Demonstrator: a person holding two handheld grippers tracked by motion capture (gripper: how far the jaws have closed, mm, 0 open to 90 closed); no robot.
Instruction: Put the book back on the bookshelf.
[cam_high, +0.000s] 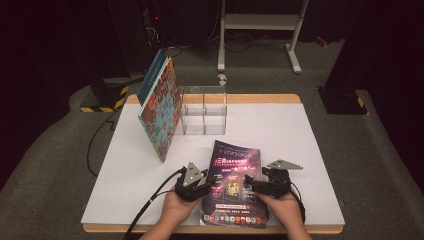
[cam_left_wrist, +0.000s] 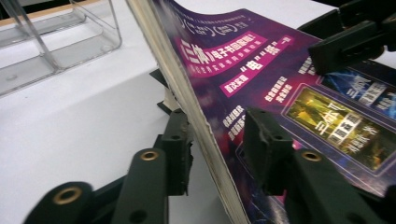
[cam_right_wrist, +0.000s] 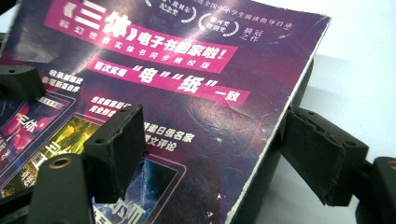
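Two claws straddle purple book (cam_high: 233, 186) edges: left claw (cam_high: 199, 188), right claw (cam_high: 256, 186), pads clear, unclamped.

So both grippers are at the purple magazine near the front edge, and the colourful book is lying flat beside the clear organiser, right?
Not flat: in the high view the colourful book stands tilted, leaning by the clear organiser. The left gripper and right gripper are indeed at the purple magazine.
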